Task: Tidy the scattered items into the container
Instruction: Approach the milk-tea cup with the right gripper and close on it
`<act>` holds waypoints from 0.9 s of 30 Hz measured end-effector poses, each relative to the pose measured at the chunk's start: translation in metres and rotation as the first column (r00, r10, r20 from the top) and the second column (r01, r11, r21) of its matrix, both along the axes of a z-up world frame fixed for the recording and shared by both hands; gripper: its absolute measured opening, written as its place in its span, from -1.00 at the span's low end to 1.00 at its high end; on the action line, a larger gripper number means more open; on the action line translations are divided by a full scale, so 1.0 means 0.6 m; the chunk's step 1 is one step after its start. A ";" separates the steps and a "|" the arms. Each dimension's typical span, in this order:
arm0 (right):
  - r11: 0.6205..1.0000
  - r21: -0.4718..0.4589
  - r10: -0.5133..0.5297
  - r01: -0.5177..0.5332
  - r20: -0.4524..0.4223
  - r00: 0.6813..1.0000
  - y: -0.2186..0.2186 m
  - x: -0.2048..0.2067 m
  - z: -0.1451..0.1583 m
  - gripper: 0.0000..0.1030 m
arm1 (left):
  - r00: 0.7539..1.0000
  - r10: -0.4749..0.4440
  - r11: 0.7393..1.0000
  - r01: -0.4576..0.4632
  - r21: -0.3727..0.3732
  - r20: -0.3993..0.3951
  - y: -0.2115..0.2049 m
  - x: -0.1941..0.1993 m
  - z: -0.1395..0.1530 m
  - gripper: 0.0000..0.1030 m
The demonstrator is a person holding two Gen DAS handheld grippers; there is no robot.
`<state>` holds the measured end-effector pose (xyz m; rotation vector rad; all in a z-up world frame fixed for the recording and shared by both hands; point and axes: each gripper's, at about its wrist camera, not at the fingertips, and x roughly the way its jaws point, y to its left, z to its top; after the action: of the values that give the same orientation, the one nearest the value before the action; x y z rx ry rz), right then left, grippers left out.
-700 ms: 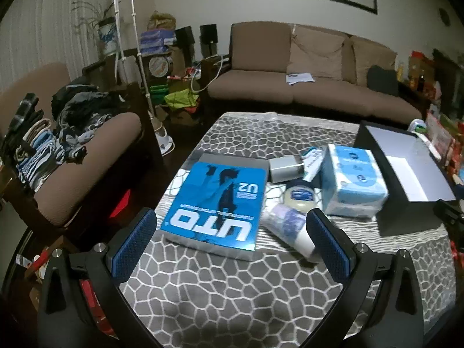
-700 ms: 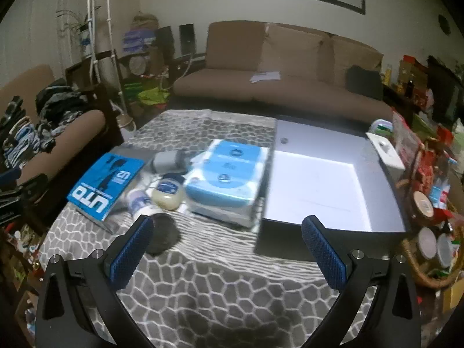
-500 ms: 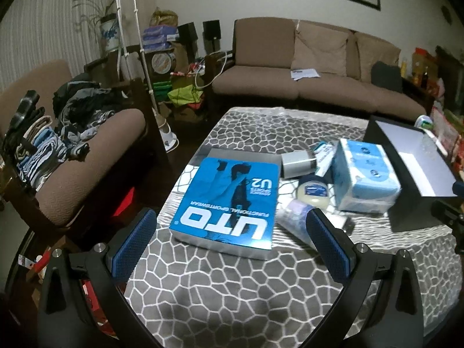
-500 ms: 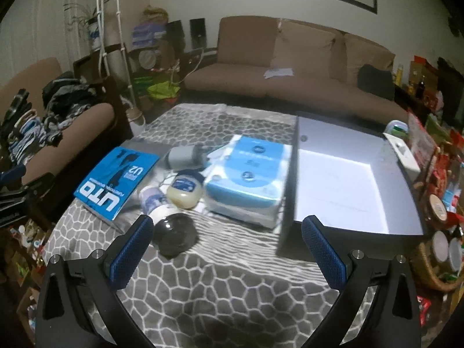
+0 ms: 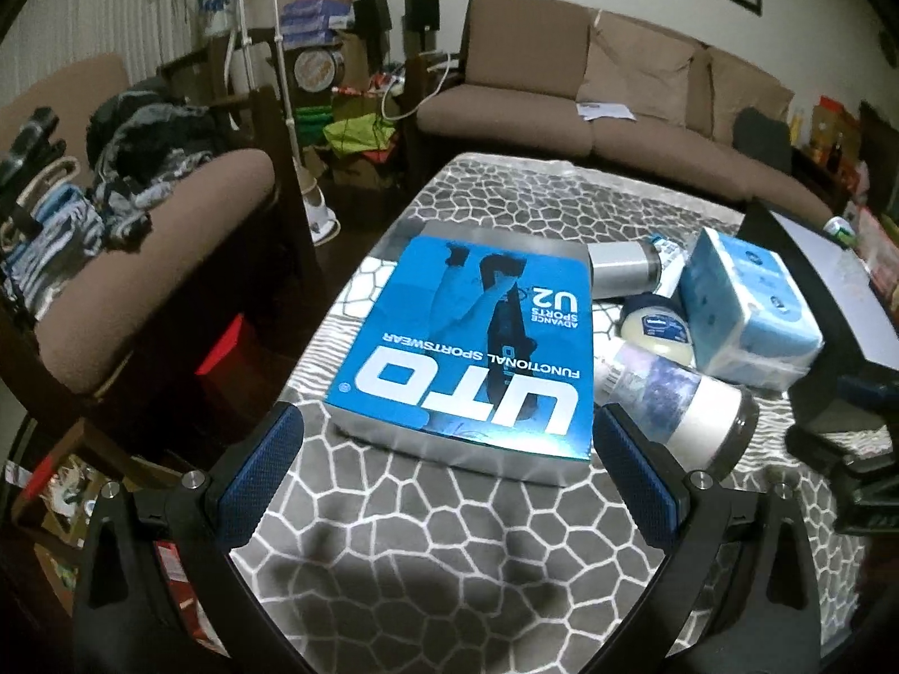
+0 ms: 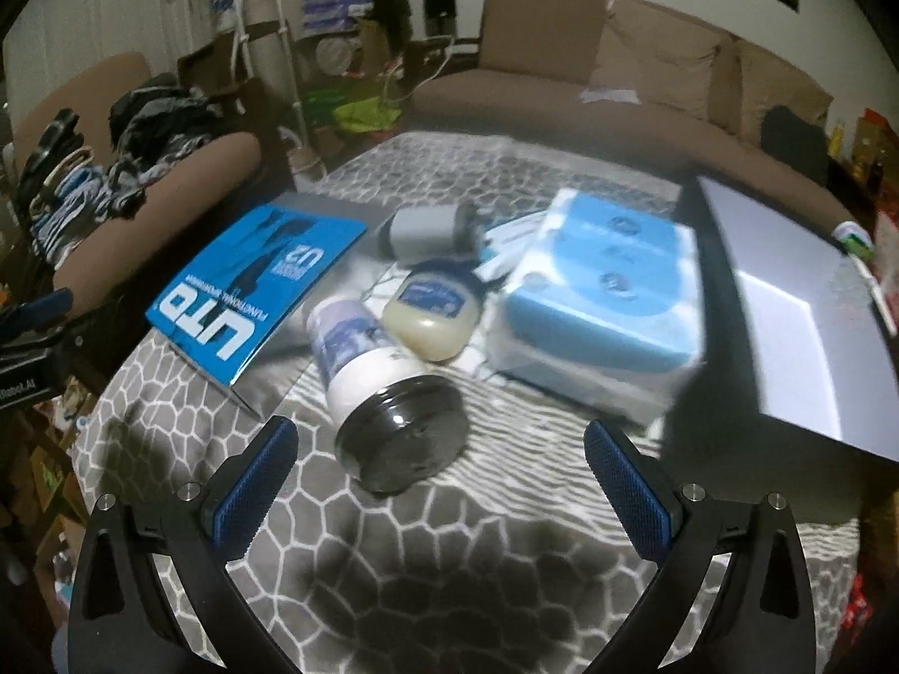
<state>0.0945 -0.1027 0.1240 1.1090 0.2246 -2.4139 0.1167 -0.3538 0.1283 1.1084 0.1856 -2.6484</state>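
A blue UTO box [image 5: 477,342] lies flat on the patterned table, just beyond my open, empty left gripper [image 5: 449,469]. Right of it lie a white bottle with a black cap [image 5: 680,404], a Vaseline jar [image 5: 654,328], a grey cylinder [image 5: 623,269] and a blue tissue pack [image 5: 750,309]. In the right wrist view my open, empty right gripper [image 6: 438,486] faces the bottle's black cap [image 6: 402,441], with the Vaseline jar [image 6: 432,312], the tissue pack [image 6: 604,295] and the UTO box [image 6: 253,292] behind. The open dark container [image 6: 798,309] stands at the right.
An armchair piled with clothes [image 5: 129,213] stands left of the table. A brown sofa [image 5: 607,112] runs along the far wall. A white tube [image 6: 505,247] lies behind the tissue pack. Cluttered goods line the right edge [image 5: 876,247].
Both grippers have moved forward and lower toward the items. The left one closed in on the UTO box, the right one swung left onto the bottle. No item has moved.
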 end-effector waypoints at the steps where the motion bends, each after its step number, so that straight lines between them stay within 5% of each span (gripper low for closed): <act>1: 1.000 0.001 0.013 -0.013 0.005 1.000 -0.006 -0.005 -0.010 1.00 | 1.000 -0.007 1.000 0.007 0.011 -0.002 0.000 -0.003 -0.005 1.00; 12: 0.996 -0.025 0.088 -0.087 0.056 0.995 -0.024 -0.048 -0.076 1.00 | 0.993 -0.116 0.988 0.117 0.104 -0.012 0.025 -0.033 -0.041 1.00; 25: 0.987 -0.044 0.161 -0.157 0.104 0.981 -0.035 -0.078 -0.122 1.00 | 0.977 -0.211 0.970 0.210 0.122 -0.002 0.057 -0.050 -0.057 1.00; 27: 0.982 -0.080 0.182 -0.174 0.118 0.976 -0.034 -0.079 -0.122 0.83 | 0.978 -0.210 0.970 0.209 0.128 0.000 0.060 -0.050 -0.057 1.00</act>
<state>0.0473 -0.1230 0.0506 1.1522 0.1888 -2.1706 0.0868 -0.3178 0.0943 1.2485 0.2507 -2.8485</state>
